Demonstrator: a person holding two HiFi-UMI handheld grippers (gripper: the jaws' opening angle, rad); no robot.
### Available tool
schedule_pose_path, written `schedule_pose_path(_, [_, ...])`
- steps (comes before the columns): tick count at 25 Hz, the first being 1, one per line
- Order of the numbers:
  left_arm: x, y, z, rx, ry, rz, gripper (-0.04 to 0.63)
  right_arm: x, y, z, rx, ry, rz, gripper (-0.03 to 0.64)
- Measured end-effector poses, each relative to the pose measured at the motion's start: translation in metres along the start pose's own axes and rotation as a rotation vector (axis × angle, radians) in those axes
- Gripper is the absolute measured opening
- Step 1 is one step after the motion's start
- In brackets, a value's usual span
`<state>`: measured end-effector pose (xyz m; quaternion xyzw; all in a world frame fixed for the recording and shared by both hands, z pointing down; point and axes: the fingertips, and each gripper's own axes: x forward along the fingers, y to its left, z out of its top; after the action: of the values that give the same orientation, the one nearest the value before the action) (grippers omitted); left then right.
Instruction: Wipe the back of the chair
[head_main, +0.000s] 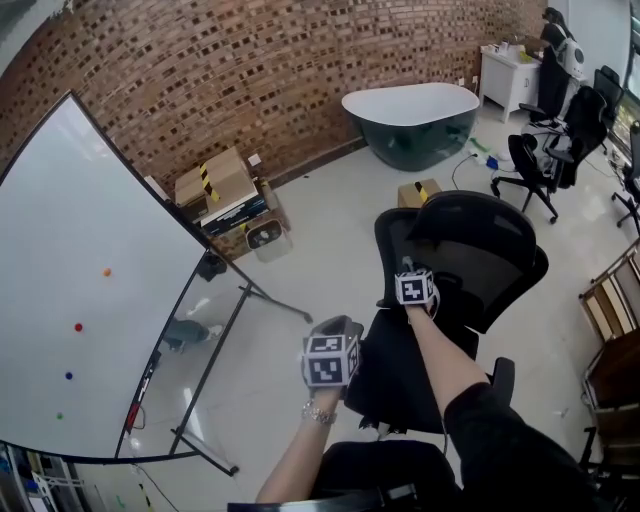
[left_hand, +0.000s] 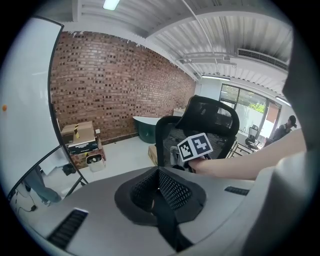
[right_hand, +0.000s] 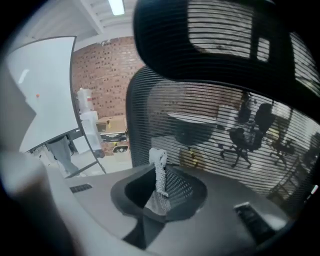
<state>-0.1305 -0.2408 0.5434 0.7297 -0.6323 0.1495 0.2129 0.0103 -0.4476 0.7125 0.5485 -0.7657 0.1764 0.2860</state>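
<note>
- Chair (head_main: 470, 250): black office chair with a mesh back and curved headrest, standing upright to the right of the whiteboard (head_main: 80, 300).
- Cloth (right_hand: 159, 172): narrow pale strip, standing upright, pinched by the right gripper (right_hand: 160, 192) close to the chair's mesh back.

Bright, even indoor light from ceiling strip lamps (left_hand: 111, 4) + daylight via window (left_hand: 247, 105); soft shadows. Both gripper views: strong fisheye, dark vignetted corners. Right gripper view soft/blurry; head view sharp.
</note>
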Motion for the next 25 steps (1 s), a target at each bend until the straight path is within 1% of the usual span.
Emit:
schedule_pose_path(3, [0.008,-0.005,0.001,0.005,0.005,-0.026,-0.004,0.001,-0.025,-0.007,-0.027,-0.038,0.001,0.046])
schedule_pose_path(5, [0.015,-0.013,0.004,0.014,0.006,-0.059,-0.004,-0.008,-0.051,-0.016,-0.049,-0.035,-0.041,0.046])
schedule_pose_path(7, [0.022,-0.027,0.005,0.027,0.007,-0.094,-0.005,-0.019,-0.083,-0.031,-0.04,-0.034,-0.084,0.046])
schedule_pose_path(12, [0.035,-0.068,0.004,0.06,0.018,-0.174,-0.005,-0.058,-0.181,-0.078,0.043,0.003,-0.257,0.046])
schedule_pose_path(16, [0.038,-0.098,0.003,0.091,0.022,-0.227,-0.005,-0.101,-0.266,-0.13,0.155,0.094,-0.429,0.046])
schedule_pose_path(18, [0.039,-0.103,0.002,0.097,0.021,-0.238,-0.005,-0.112,-0.294,-0.153,0.196,0.138,-0.468,0.046])
schedule_pose_path(20, [0.039,-0.099,0.003,0.097,0.022,-0.236,-0.005,-0.114,-0.305,-0.164,0.214,0.165,-0.487,0.046])
schedule_pose_path(22, [0.04,-0.095,0.004,0.094,0.023,-0.228,-0.005,-0.116,-0.297,-0.16,0.239,0.162,-0.489,0.046])
schedule_pose_path(23, [0.04,-0.093,0.005,0.092,0.023,-0.223,-0.004,-0.113,-0.283,-0.153,0.25,0.141,-0.467,0.046])
schedule_pose_path(25, [0.041,-0.091,0.007,0.087,0.022,-0.211,-0.005,-0.098,-0.236,-0.128,0.246,0.059,-0.369,0.046])
